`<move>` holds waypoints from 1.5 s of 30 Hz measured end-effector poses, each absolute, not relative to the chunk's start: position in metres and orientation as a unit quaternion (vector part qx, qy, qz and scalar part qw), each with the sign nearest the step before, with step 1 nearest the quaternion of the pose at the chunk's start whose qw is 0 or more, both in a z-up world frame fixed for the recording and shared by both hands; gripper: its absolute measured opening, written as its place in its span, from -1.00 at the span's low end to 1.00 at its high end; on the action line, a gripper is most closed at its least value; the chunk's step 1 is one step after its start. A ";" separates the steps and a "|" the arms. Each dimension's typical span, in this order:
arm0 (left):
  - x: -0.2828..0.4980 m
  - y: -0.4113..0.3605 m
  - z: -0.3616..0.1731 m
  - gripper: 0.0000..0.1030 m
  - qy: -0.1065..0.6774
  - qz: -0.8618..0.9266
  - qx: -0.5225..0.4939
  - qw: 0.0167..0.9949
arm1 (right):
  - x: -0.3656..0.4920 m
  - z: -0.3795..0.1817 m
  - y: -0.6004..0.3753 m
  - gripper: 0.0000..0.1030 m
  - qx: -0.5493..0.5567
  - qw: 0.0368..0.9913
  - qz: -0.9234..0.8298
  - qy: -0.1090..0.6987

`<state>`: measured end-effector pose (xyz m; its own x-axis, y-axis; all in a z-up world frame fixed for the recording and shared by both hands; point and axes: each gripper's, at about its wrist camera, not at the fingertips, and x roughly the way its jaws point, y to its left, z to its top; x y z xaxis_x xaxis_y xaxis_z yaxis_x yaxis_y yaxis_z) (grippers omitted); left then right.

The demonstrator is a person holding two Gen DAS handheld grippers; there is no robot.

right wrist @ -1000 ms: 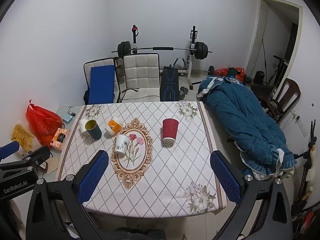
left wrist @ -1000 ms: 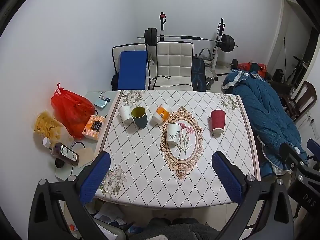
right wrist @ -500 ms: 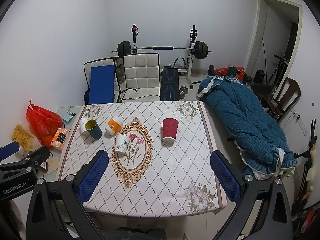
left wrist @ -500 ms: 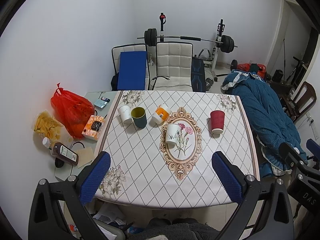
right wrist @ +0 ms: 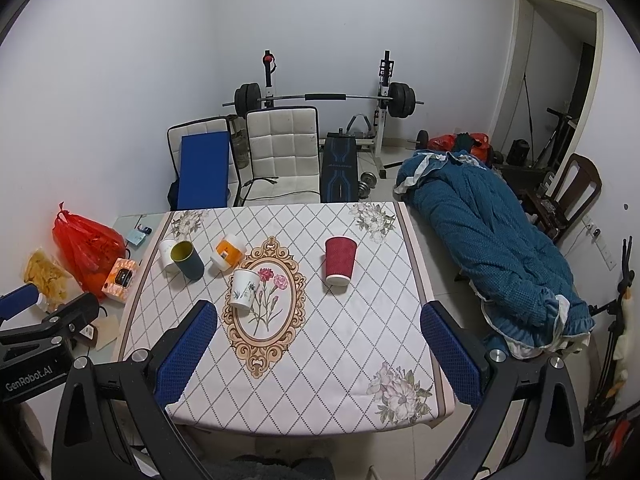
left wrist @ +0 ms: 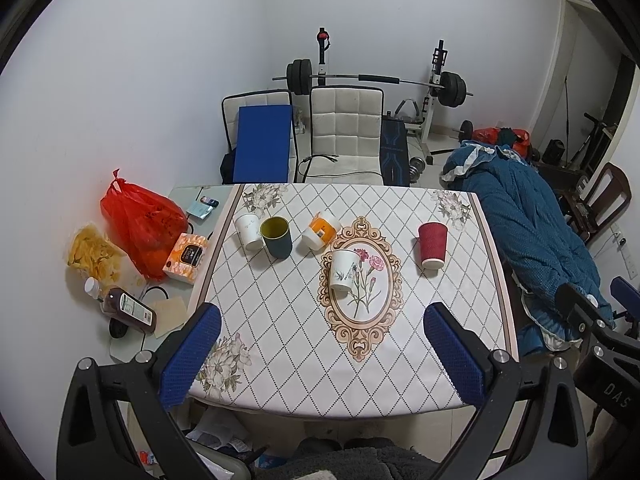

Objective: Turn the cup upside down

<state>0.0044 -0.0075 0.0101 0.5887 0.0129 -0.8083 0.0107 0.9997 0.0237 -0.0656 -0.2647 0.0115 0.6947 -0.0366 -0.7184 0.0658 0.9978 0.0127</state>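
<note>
Several cups stand on the patterned table (left wrist: 304,360). A red paper cup (left wrist: 432,245) (right wrist: 340,260) stands rim down at the right. A white floral cup (left wrist: 343,270) (right wrist: 244,289) stands rim down near the middle. A dark green cup (left wrist: 276,237) (right wrist: 187,259) stands rim up at the left, with a white cup (left wrist: 249,231) beside it and an orange cup (left wrist: 321,230) lying tilted. My left gripper (left wrist: 320,356) and right gripper (right wrist: 318,352) are both open and empty, held high over the table's near edge.
A red bag (left wrist: 140,220), tissue box (left wrist: 187,257) and brown bottle (left wrist: 128,309) lie on a side surface left of the table. Chairs (left wrist: 344,136) and a barbell rack stand behind. A blue quilt (right wrist: 492,240) lies at the right.
Both views have shifted only slightly; the grippers stay open and the cups have not moved.
</note>
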 end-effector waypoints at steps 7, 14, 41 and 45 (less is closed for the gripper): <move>0.006 -0.009 0.011 1.00 0.452 0.001 0.012 0.892 | -0.064 0.017 -0.268 1.00 0.022 0.920 -0.028 0.389; 0.006 -0.010 0.012 1.00 0.452 0.000 0.012 0.892 | -0.065 0.017 -0.267 1.00 0.022 0.920 -0.028 0.389; 0.009 -0.014 0.014 1.00 0.448 0.002 0.014 0.894 | -0.057 0.021 -0.268 1.00 0.040 0.921 -0.022 0.388; 0.017 -0.017 0.011 1.00 0.454 0.004 0.015 0.891 | -0.055 0.017 -0.269 1.00 0.046 0.920 -0.019 0.390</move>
